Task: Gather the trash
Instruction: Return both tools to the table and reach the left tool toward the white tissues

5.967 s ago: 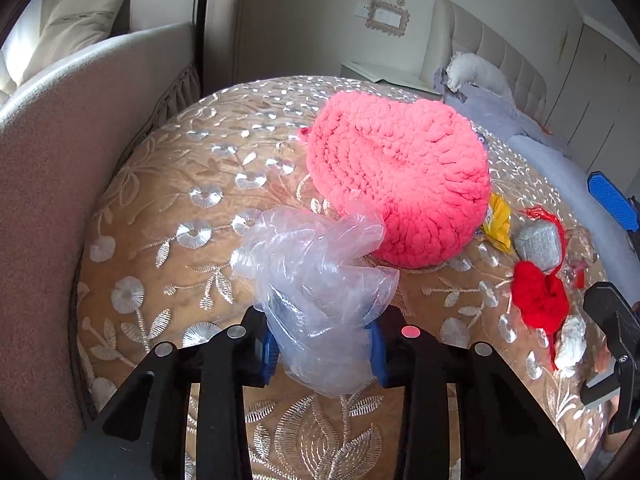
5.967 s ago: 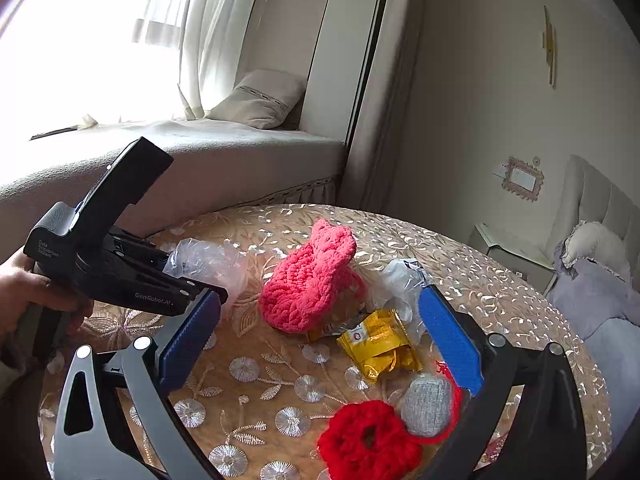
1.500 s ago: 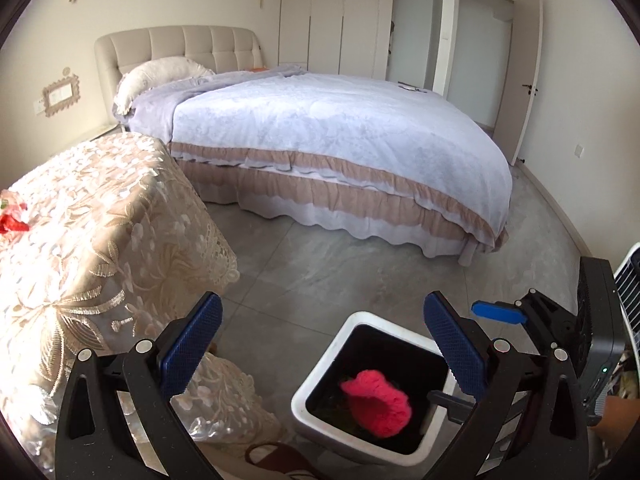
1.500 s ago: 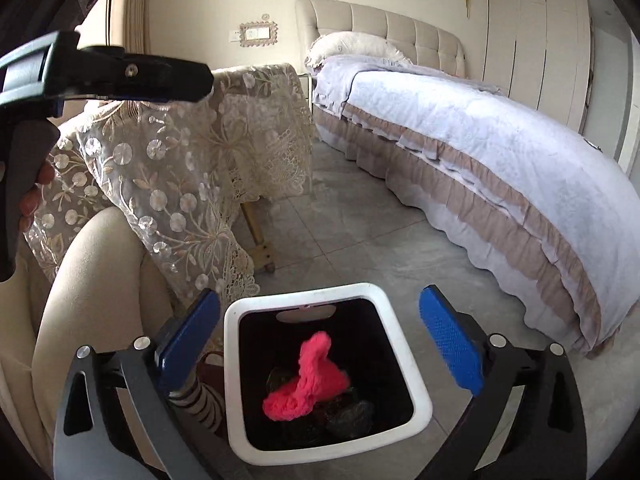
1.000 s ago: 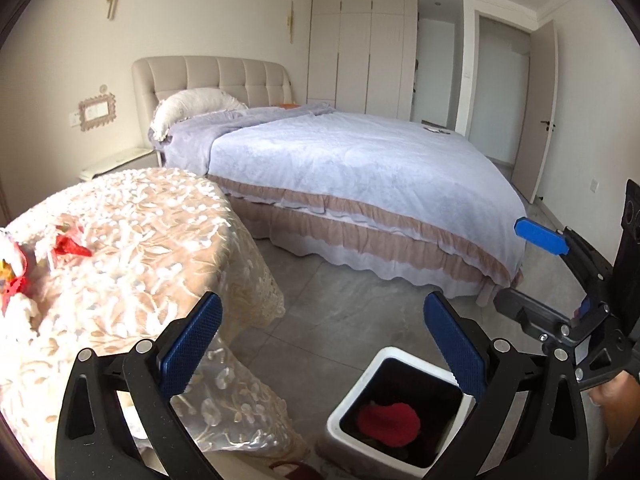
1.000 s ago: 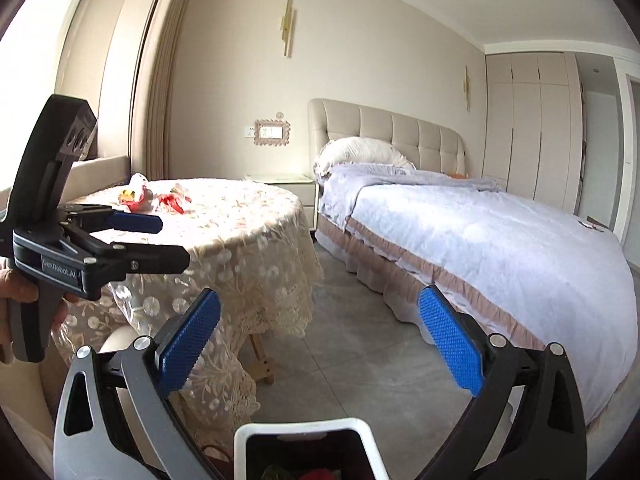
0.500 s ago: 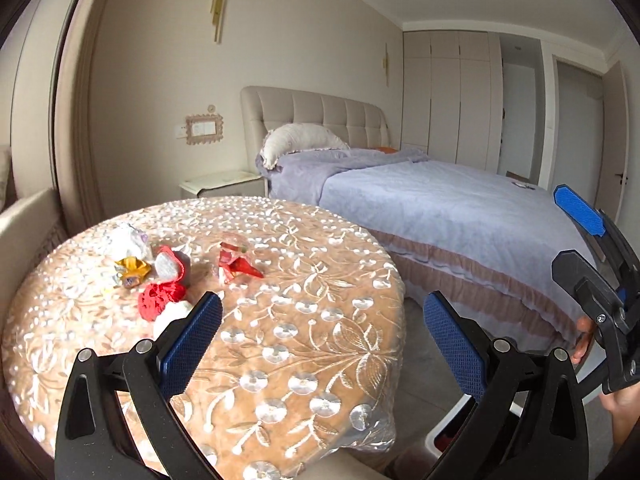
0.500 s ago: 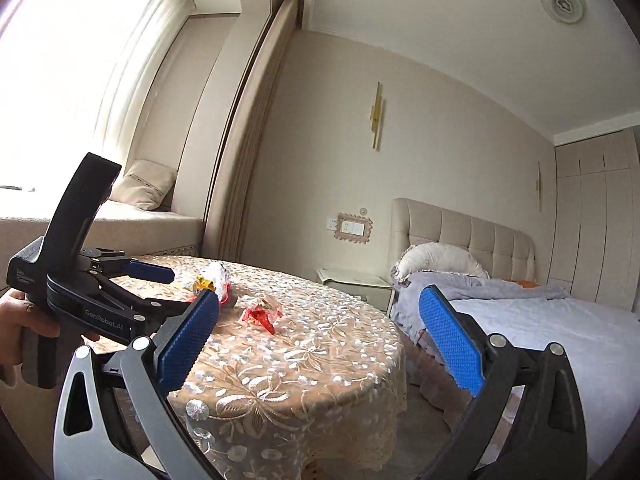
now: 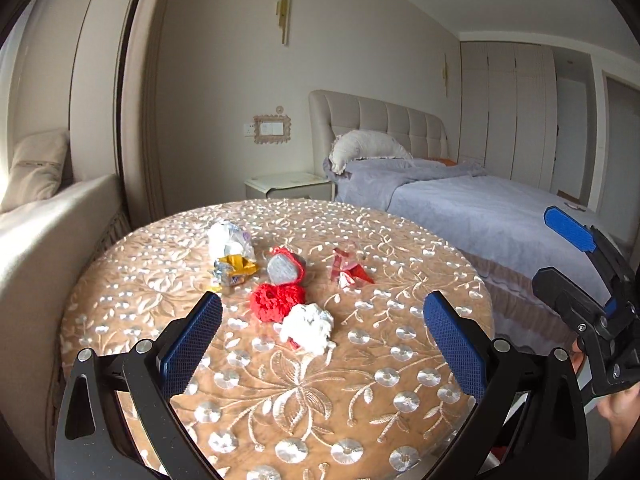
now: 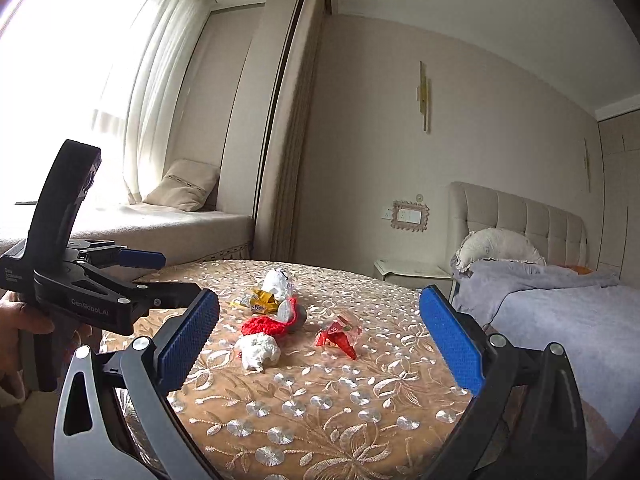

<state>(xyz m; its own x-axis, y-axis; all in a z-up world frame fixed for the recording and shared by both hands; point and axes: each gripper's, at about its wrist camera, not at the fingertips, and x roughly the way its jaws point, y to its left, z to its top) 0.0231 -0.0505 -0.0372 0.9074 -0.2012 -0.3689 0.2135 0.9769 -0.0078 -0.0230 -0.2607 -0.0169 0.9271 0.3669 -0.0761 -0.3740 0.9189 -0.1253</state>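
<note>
Gold-embroidered cloth covers a round counter, where the trash lies in a loose cluster near the middle. Both tongs are spread wide and hold nothing. The left tongs hover over the near edge, and a white crumpled wad lies straight ahead of them, centred in their gap and nearest of all. Touching it behind is a red yarn ball, then a grey lump, a yellow wrapper and a white bag farther back. A red wrapper lies apart to the right, its long axis slanting and its pointed end aimed toward the right. The right tongs sit farther back; from them the red wrapper lies dead ahead. The left likely suits the wad.
</note>
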